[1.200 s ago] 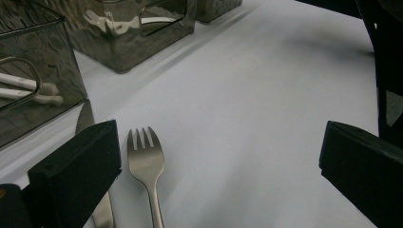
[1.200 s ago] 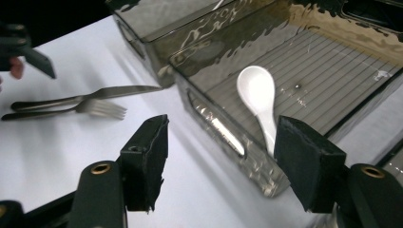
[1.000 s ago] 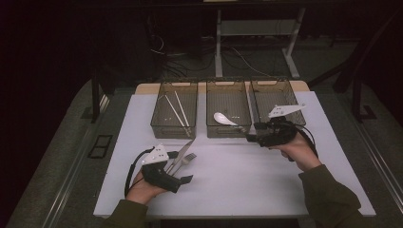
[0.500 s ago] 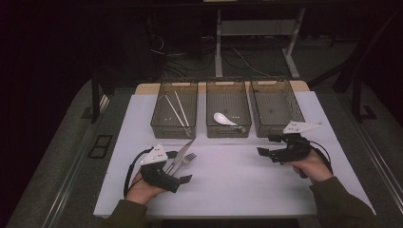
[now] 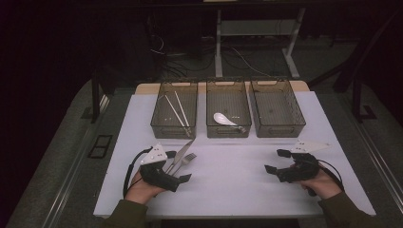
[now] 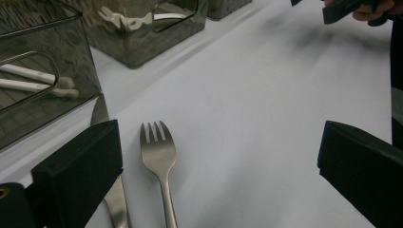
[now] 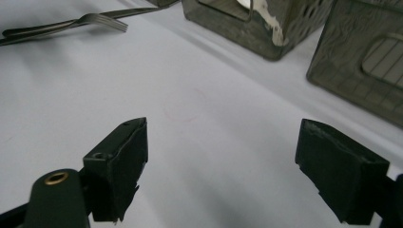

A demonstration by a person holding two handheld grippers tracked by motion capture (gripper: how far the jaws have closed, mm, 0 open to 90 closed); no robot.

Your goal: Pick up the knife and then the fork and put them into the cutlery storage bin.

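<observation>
A steel fork (image 5: pixel 186 160) and a knife (image 5: pixel 178 152) lie side by side on the white table, just ahead of my left gripper (image 5: pixel 177 166). That gripper stands open; in its own view the fork (image 6: pixel 159 156) lies between the jaws and the knife (image 6: pixel 101 113) runs under the left jaw. My right gripper (image 5: pixel 277 160) hovers low over bare table at the front right. Its jaws have just been opening and stand open with nothing between them (image 7: pixel 223 166). The fork (image 7: pixel 95 20) shows far off in the right gripper view.
Three clear bins stand in a row at the back. The left bin (image 5: pixel 161 126) holds white chopsticks (image 5: pixel 179 111), the middle bin (image 5: pixel 214 129) a white spoon (image 5: pixel 224 118), and the right bin (image 5: pixel 295 114) looks empty. Open tabletop lies between the two hands.
My right hand has drawn back from the right bin toward the front edge and sunk nearer the table, its jaws spreading wider. The left hand, fork and knife have stayed put.
</observation>
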